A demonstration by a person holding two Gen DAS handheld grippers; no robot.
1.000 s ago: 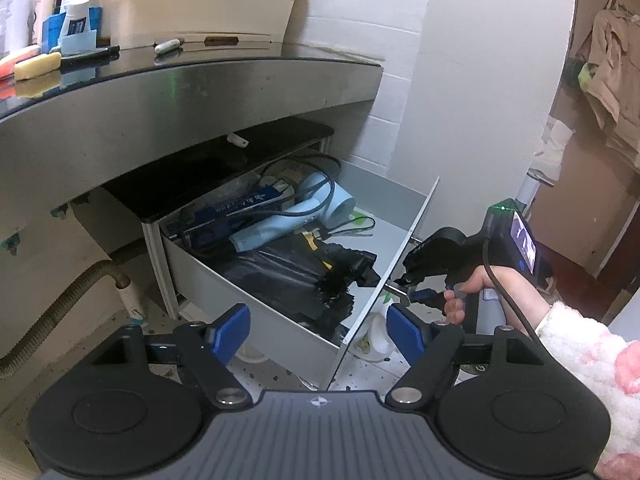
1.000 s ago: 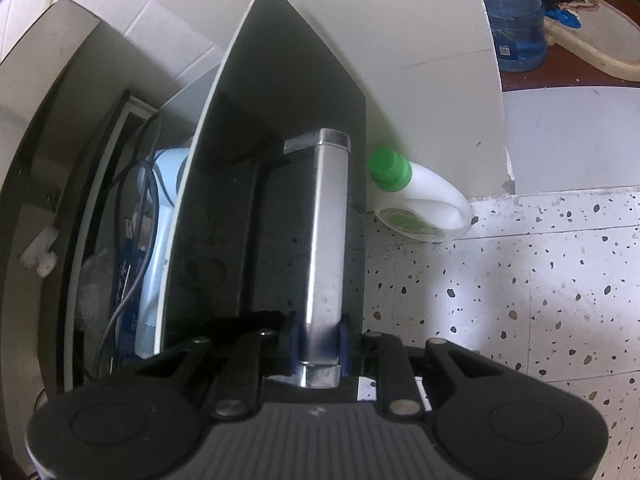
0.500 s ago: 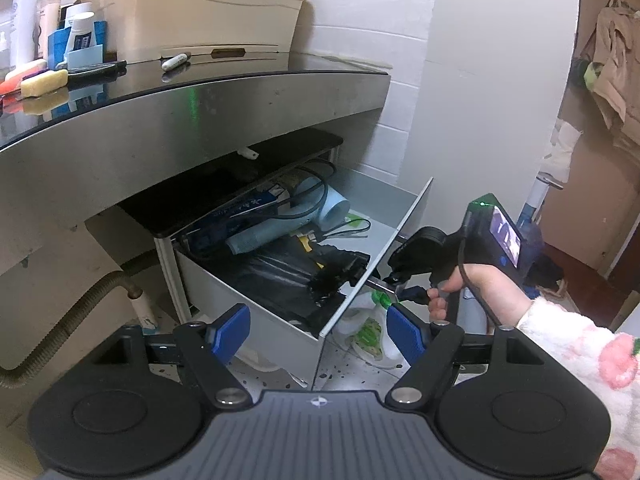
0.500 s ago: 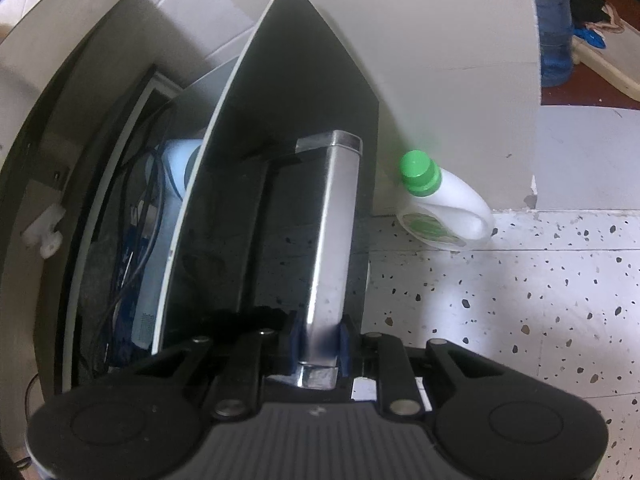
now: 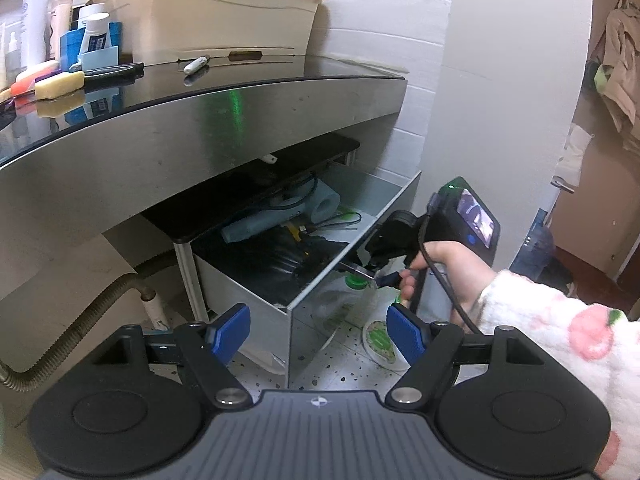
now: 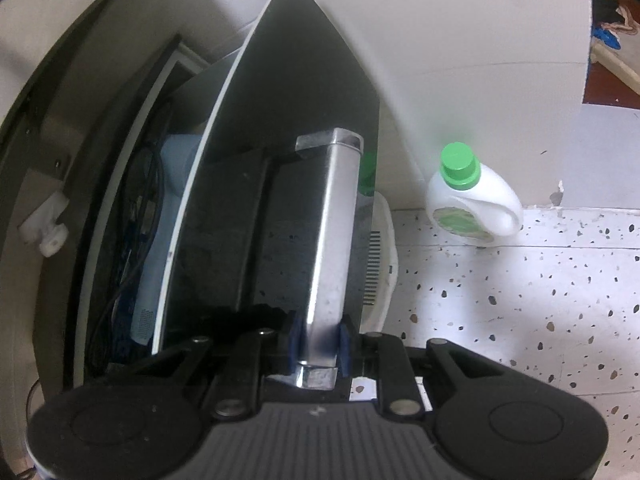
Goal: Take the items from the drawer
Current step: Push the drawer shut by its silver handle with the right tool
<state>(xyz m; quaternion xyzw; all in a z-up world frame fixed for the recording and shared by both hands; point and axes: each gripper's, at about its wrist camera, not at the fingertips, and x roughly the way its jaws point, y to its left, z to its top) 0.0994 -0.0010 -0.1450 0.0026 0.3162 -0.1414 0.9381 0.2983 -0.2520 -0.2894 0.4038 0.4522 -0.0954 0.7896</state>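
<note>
The drawer [image 5: 248, 312] stands pulled out from beneath the curved, metal-fronted desk [image 5: 160, 144], and everything else sits in relation to it. The right gripper [image 6: 319, 344] is at the drawer's front panel, its blue-padded jaws clamped on the lower end of the chrome bar handle [image 6: 334, 240]; in the left wrist view the same gripper [image 5: 380, 276] shows at the drawer's front, held by a hand [image 5: 444, 268] in a fluffy white sleeve with pink spots. The left gripper [image 5: 318, 334] hangs in front of the drawer's near corner with its jaws wide apart, holding nothing and touching nothing.

Inside the drawer, a pale blue hair dryer [image 5: 280, 220] lies toward the back with a dark cable [image 5: 296, 196] looped over it. A crumpled black bag or cloth [image 5: 272, 260] fills the front part; what it is cannot be told. Thin green and black leads lie on the drawer's bare floor at the back, beside the dryer's nozzle.

On the speckled floor beyond the drawer's front panel stands a white detergent bottle [image 6: 474, 204] with a green cap, against the wall. On the desk above the drawer are a cream plastic tub [image 5: 208, 12], a white marker [image 5: 196, 66] and several toiletry bottles [image 5: 34, 20].
</note>
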